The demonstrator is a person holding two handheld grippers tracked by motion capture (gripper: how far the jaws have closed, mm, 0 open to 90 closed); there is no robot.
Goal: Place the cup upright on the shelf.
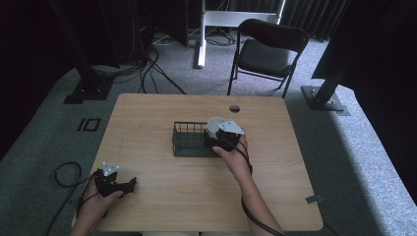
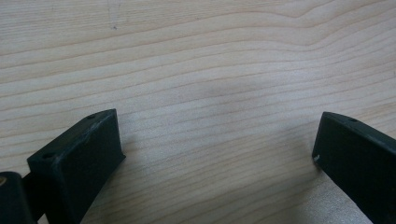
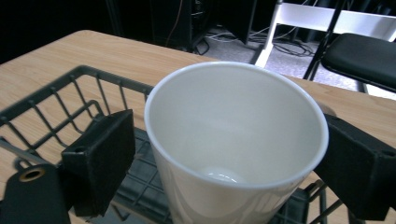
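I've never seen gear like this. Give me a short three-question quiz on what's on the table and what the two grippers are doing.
1. True or false: the cup is empty.
2. Which gripper has its jaws either side of the cup? A. left gripper B. right gripper
3. Fill in: the cup is over a dark wire ____.

Key
1. True: its white inside holds nothing.
2. B. The left gripper is open near the table's front left, with bare wood between its jaws.
3. basket
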